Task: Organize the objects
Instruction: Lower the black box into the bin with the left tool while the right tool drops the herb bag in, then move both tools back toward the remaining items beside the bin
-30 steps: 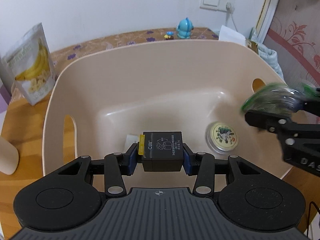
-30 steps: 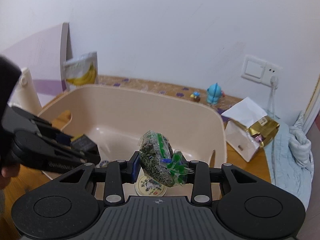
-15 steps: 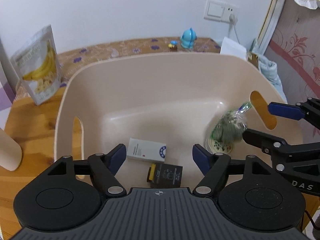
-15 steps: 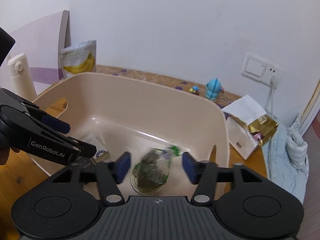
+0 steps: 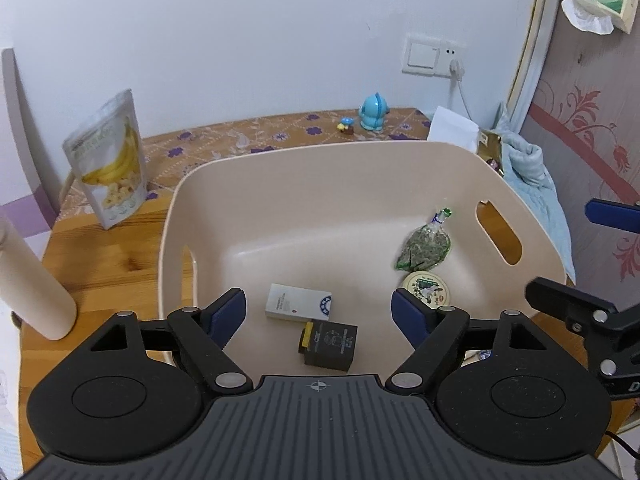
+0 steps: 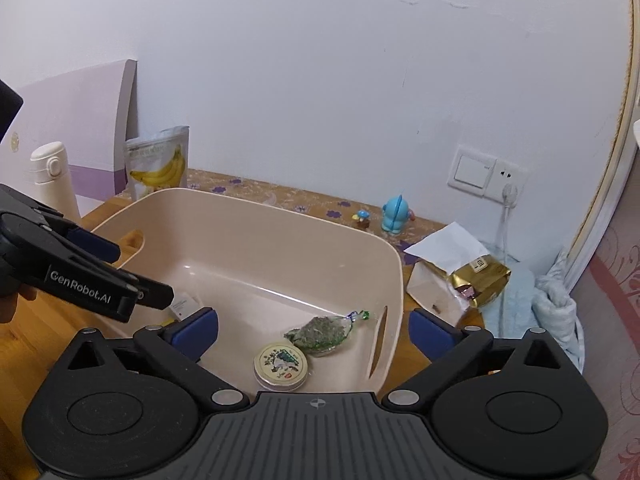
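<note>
Four items lie on the floor of the beige plastic bin (image 5: 280, 184): a white carton (image 5: 298, 303), a black box (image 5: 329, 344) touching the carton's near edge, a round tin (image 5: 426, 293) with a printed lid, and a clear bag of dried green herbs (image 5: 424, 247) leaning against the bin's right wall, its lower end just beside the tin.

Left gripper (image 5: 319, 316): jaws spread wide, holding nothing, hovering over the bin's near rim above the carton and box.

Right gripper (image 6: 314, 333): jaws spread wide, holding nothing, hovering over the bin's right end above the tin and herb bag.

Bin stands on a wooden table (image 5: 108, 260).

Outside the bin:
- banana chip pouch (image 5: 108, 160), upright, behind the left corner
- cream bottle (image 5: 34, 280), upright, left of the bin
- blue figurine (image 5: 372, 112), at the wall
- gold packet (image 6: 480, 280) under white paper, right of the bin
</note>
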The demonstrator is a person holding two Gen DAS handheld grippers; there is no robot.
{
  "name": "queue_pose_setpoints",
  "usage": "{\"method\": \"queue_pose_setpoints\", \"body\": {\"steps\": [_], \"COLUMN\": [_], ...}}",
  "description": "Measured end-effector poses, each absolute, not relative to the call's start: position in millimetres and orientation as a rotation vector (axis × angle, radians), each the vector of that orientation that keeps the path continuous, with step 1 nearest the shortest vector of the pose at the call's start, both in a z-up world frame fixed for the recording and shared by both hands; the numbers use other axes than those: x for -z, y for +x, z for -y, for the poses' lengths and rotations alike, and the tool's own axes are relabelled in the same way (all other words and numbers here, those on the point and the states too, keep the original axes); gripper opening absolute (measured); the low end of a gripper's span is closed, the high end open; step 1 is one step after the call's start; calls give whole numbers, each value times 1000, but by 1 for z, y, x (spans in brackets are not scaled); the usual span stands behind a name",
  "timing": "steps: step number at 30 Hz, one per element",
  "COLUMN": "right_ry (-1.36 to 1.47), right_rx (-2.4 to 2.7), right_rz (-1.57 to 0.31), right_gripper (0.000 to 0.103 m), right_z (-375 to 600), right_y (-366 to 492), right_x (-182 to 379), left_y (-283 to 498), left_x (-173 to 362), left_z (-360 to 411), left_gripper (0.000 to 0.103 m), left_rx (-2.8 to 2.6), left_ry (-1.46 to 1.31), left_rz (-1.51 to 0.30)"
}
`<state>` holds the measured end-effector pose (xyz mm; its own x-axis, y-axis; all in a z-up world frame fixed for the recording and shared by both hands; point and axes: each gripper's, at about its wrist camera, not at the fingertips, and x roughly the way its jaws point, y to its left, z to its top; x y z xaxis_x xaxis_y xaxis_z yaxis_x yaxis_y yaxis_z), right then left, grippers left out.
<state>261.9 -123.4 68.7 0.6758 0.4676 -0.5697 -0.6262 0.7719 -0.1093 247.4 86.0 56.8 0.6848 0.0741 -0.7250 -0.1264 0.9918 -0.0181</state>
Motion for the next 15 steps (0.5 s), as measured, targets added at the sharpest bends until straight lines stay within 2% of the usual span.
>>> {"method": "queue_pose_setpoints", "body": {"steps": [15], "right_ry": [-342], "right_rx": [-590], "right_rz": [-564], "right_gripper": [103], "right_z": [155], "right_y": [227], "right_x": [-60], "left_y": [186], "left_x": [-63], "left_z": [-77], "left_gripper": [83], "left_rx": [-133], "left_ry": [-97], "left_rz": [-751]}}
